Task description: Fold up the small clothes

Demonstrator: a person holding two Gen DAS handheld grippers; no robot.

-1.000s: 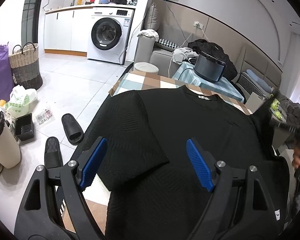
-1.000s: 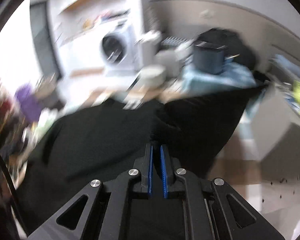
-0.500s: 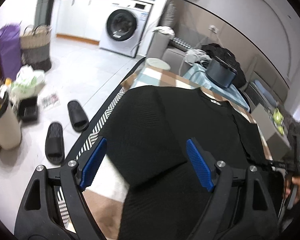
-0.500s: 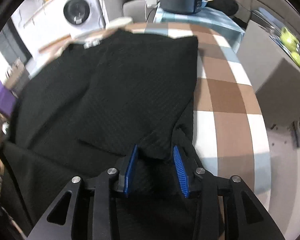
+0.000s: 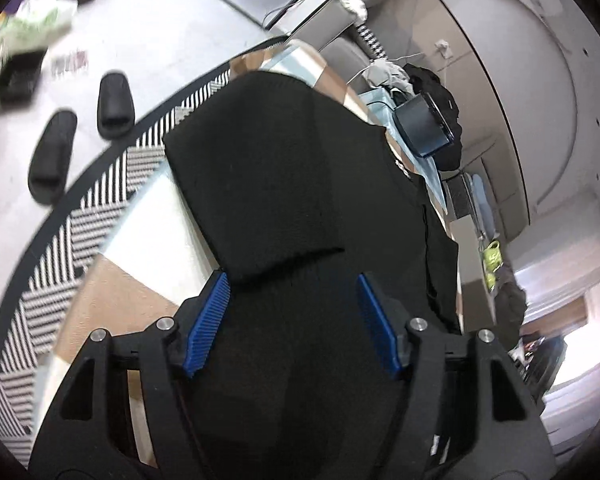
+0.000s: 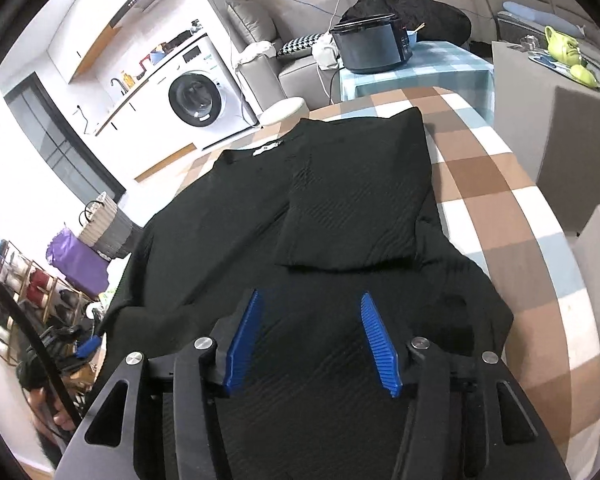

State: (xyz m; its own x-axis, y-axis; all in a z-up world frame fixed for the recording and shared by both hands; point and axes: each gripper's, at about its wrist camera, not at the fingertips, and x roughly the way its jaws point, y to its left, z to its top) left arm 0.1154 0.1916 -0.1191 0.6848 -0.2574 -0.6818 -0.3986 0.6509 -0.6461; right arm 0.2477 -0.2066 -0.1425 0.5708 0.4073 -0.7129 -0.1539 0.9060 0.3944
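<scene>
A black knit top lies flat on the checked table, neck label at the far end. Both sleeves are folded inward over the body: the right sleeve in the right wrist view, the left sleeve in the left wrist view. My left gripper is open, low over the top's lower left part, its blue pads either side of the fabric just below the sleeve cuff. My right gripper is open and empty above the top's lower right part.
A dark cooker stands on a blue-checked side table beyond the far edge. A washing machine, a stool and a sofa stand behind. Two black slippers lie on the floor left of the table's striped edge.
My right gripper, shut a second ago, let go of the right sleeve, opened wide and drew back. My left gripper tilted down and moved closer over the folded left sleeve.
</scene>
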